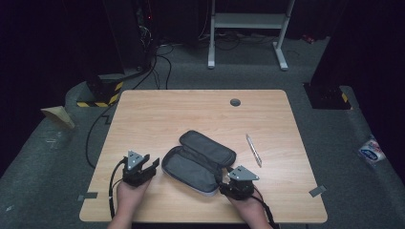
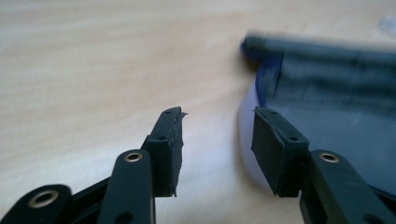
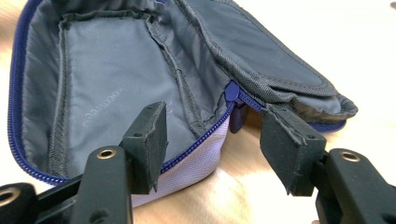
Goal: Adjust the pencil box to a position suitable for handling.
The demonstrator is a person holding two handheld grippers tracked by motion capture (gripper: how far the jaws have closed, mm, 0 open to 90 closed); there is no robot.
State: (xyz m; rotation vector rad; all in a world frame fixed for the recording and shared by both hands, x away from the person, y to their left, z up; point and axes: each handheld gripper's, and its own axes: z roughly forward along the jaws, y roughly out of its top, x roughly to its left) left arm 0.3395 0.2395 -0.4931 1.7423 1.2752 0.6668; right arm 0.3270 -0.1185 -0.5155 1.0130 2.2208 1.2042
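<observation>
High view has the grey fabric pencil case point(image 1: 198, 162) lying unzipped on the wooden tabletop point(image 1: 157, 114), left gripper point(image 1: 154, 164) and right gripper point(image 1: 228, 170) flanking its ends, fingers released, ready to steady it.

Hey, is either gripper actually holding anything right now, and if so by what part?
Nothing is held. The left gripper stands open beside the pencil case; the right gripper is open around its zipper end, pads not pressing.
</observation>
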